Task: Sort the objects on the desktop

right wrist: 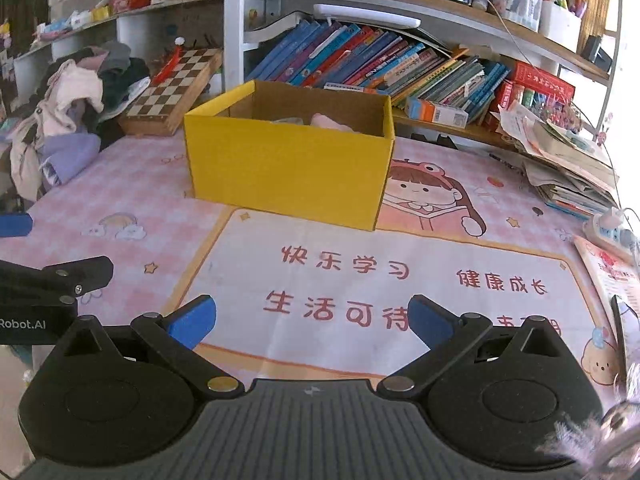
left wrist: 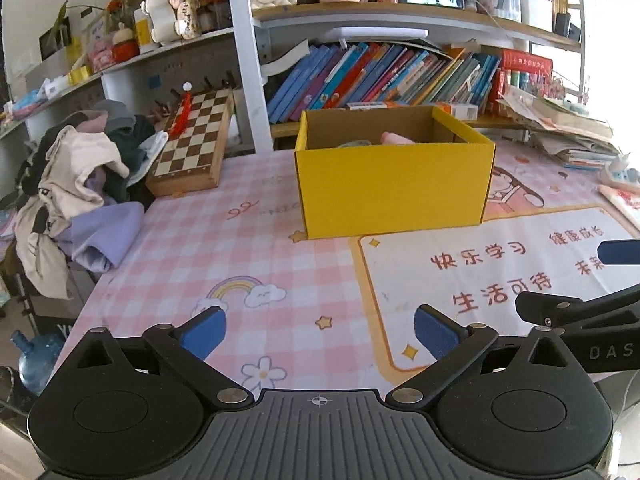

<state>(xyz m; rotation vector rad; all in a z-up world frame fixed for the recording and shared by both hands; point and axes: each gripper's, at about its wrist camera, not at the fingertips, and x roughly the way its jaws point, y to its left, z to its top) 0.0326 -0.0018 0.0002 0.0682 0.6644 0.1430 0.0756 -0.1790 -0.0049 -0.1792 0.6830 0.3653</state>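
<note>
Clearly, both tools are released: the left gripper (left wrist: 320, 334) and the right gripper (right wrist: 312, 322) have their blue pads spread wide with nothing between them, and both hang low over the desk mat (left wrist: 248, 248), side by side, facing the yellow box (left wrist: 394, 190). This box stands in the middle of the desk, partly on the white panel with red characters (right wrist: 400, 276), and its top is open. Inside it I can see only a little above the rim: something pink (right wrist: 332, 122) and a pale thing (left wrist: 354, 144) beside it, touching or nearly so; what they are, I cannot tell. The mat in front of the grippers carries no loose object that I can see, so the small things seem to lie in the box already, though other items may be out of view. The box is corrugated cardboard, so I judge it light and quite stiff, but its walls would bend in if squeezed hard; a good hold would be on one upper wall edge, one finger inside and one outside. The pink thing looks soft and rounded, probably light, and should be pinched gently across its middle. A chessboard (left wrist: 190, 144), a heap of clothes (left wrist: 80, 188) and leaning books (left wrist: 380, 76) stand around the desk edge.
</note>
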